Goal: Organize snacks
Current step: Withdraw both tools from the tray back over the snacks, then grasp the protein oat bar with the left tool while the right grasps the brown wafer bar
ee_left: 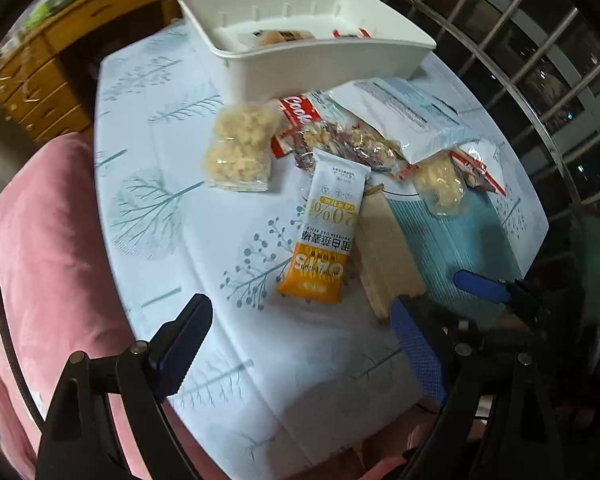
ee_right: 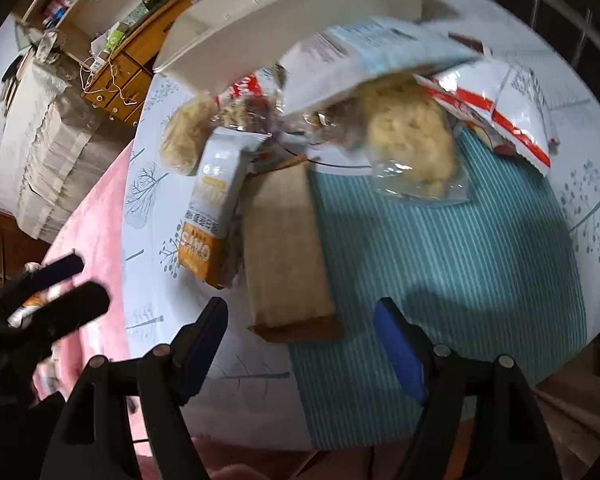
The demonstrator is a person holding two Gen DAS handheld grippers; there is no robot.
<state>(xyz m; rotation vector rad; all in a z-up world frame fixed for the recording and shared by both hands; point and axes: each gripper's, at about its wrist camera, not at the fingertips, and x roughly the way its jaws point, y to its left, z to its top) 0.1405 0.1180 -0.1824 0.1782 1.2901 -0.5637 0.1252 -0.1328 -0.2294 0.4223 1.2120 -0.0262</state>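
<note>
Crinkly oat bar (ee_left: 329,236) lies nearest, bin (ee_left: 300,60) behind pile. Both grippers' fingers apart, empty. Left gripper (ee_left: 300,344): straddle bar's middle, pinch gently, lift clear.

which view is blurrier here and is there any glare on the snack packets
The right wrist view is blurrier: the white bin and the blue-white bag smear. The left wrist view is mostly sharp, the oat bar print readable. Both bend straight edges at the rim. Glare is mild, on the clear puffed-snack bag.
</note>
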